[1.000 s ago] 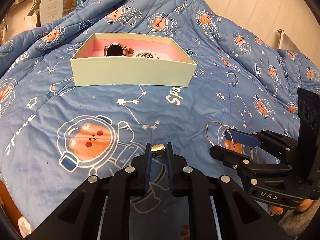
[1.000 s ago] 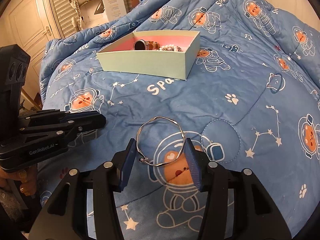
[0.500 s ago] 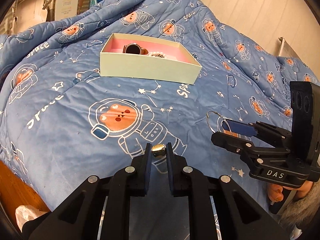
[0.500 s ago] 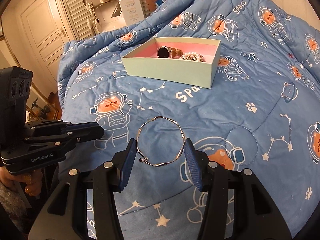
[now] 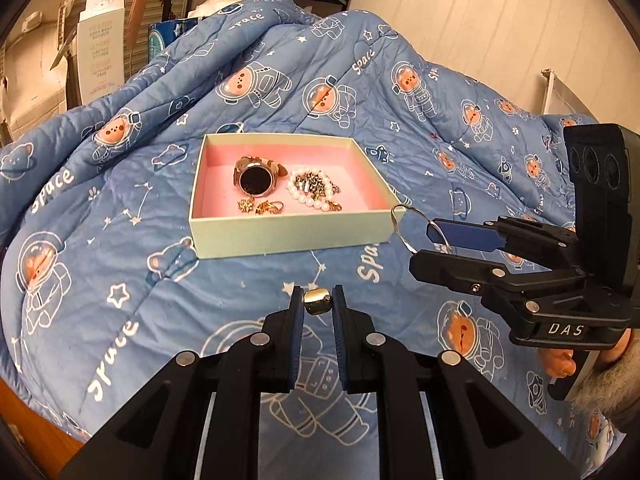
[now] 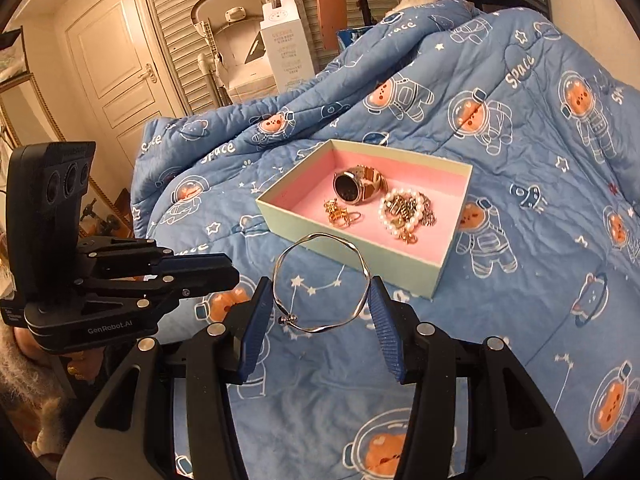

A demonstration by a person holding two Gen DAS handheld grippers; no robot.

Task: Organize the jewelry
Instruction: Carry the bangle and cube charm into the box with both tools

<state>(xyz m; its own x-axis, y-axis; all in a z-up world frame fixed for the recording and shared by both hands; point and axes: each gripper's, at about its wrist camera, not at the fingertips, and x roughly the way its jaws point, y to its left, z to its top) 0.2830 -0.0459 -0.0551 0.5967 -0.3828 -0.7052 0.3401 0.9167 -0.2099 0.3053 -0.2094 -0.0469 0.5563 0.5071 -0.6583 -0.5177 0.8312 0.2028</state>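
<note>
A pale green box with a pink lining (image 5: 288, 236) (image 6: 344, 254) lies on the blue quilt. It holds a rose-gold watch (image 5: 256, 180) (image 6: 352, 186), a pearl bracelet (image 5: 312, 194) (image 6: 404, 212) and small gold pieces (image 5: 262, 207) (image 6: 340, 212). My left gripper (image 5: 317, 304) is shut on a small gold ring (image 5: 317, 301), held above the quilt in front of the box. My right gripper (image 6: 320, 304) is shut on a thin silver bangle (image 6: 322, 284), held near the box's front right; it also shows in the left wrist view (image 5: 444, 240).
The blue astronaut-print quilt (image 5: 120, 280) (image 6: 540, 280) covers the bed and rises in folds behind the box. A white carton (image 5: 100, 52) (image 6: 286, 52) and shelving stand beyond the bed. A door (image 6: 116, 64) is at the far left.
Both grippers have lifted with the ring and the bangle and moved toward the box. The inside of the box now shows from above.
</note>
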